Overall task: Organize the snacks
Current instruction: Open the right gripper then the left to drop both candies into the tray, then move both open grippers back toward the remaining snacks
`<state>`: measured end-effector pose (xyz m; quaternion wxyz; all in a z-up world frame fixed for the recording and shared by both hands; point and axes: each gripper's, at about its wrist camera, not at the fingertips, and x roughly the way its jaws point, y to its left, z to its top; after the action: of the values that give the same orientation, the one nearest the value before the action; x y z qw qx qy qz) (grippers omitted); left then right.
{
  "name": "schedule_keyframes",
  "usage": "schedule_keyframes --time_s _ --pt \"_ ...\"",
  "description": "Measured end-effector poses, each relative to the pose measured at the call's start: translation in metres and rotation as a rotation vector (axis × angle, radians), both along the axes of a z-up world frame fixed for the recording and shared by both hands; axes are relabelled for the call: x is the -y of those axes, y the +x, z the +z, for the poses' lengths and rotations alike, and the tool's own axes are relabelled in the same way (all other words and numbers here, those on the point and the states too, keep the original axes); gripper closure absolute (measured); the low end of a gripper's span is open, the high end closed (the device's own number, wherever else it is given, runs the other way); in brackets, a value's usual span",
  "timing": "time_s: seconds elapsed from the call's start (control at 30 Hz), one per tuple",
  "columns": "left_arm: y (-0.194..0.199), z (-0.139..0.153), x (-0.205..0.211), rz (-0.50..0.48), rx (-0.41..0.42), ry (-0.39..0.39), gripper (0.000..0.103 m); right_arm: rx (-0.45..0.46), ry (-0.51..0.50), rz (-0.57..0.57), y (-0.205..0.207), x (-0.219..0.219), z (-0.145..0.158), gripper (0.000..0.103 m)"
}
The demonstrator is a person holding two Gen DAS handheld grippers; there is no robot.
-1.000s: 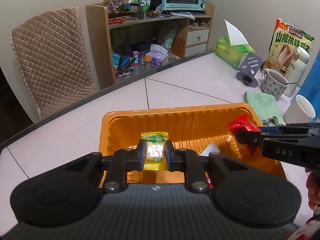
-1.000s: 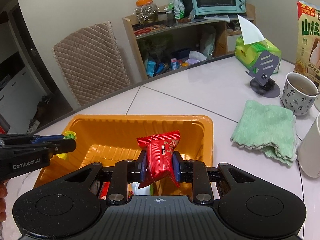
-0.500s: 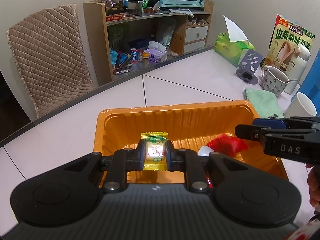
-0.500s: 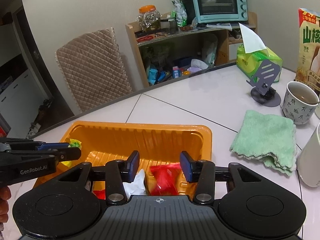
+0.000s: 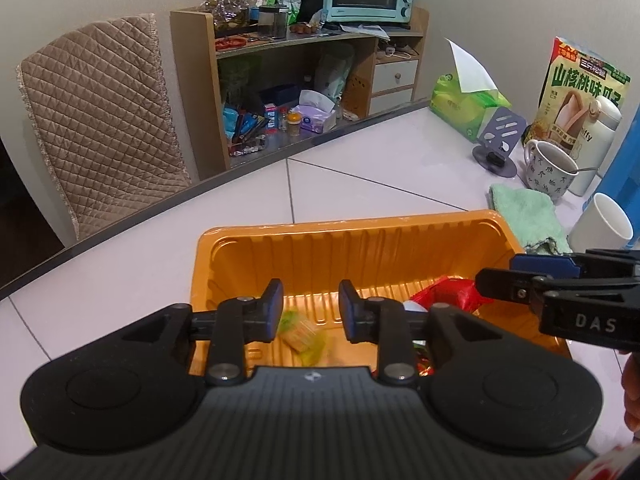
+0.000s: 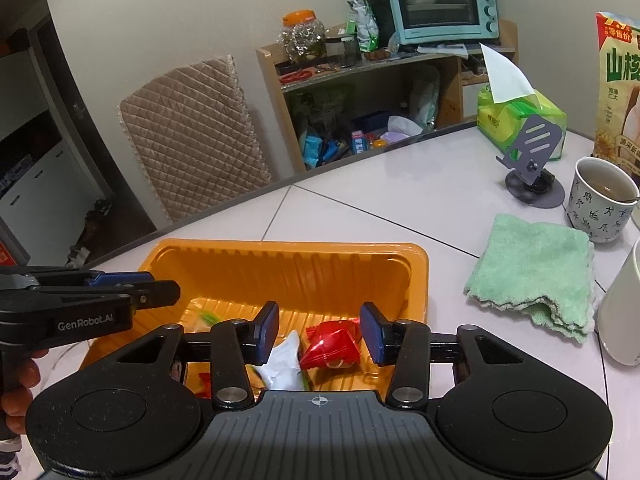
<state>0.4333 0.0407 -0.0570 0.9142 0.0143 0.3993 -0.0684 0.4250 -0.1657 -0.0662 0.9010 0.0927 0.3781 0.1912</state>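
Note:
An orange plastic tray (image 5: 344,248) (image 6: 288,268) sits on the white table. My left gripper (image 5: 310,312) is open above its left part; a yellow-green snack packet (image 5: 302,334), blurred, lies below between the fingers. My right gripper (image 6: 319,332) is open above the tray's right part; a red snack packet (image 6: 334,344) lies under it beside a white packet (image 6: 284,364). The red packet (image 5: 448,294) also shows in the left wrist view. Each gripper appears at the edge of the other's view.
A green cloth (image 6: 536,272), a patterned mug (image 6: 602,200), a white cup (image 5: 604,224), a phone stand (image 6: 534,168), a tissue pack (image 6: 520,124) and a snack bag (image 5: 580,92) stand right of the tray. A padded chair (image 5: 100,120) and cluttered shelf (image 5: 304,80) lie beyond the table edge.
My right gripper opened first and dropped the red packet into the tray. My left gripper then opened and the yellow-green packet fell into the tray.

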Motion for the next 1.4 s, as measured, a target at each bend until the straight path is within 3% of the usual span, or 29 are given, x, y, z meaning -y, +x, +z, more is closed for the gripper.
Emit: schedule_keyframes --time_s 0.27,0.47,0.97,1.4 --pt "-0.022 0.015 -0.012 0.013 -0.008 -0.036 0.056 -0.013 0.022 0.032 -0.02 0.003 0.007 0.052" --pt "-0.052 0.03 -0.017 0.025 -0.005 -0.056 0.056 -0.018 0.054 0.044 -0.04 0.011 0.014 0.046" --pt "-0.131 0.057 -0.04 0.121 -0.002 -0.119 0.056 -0.004 0.102 0.053 -0.1 0.033 0.036 0.045" --pt "-0.196 0.05 -0.037 0.153 -0.039 -0.138 0.054 -0.049 0.108 0.082 -0.153 0.037 0.033 0.044"
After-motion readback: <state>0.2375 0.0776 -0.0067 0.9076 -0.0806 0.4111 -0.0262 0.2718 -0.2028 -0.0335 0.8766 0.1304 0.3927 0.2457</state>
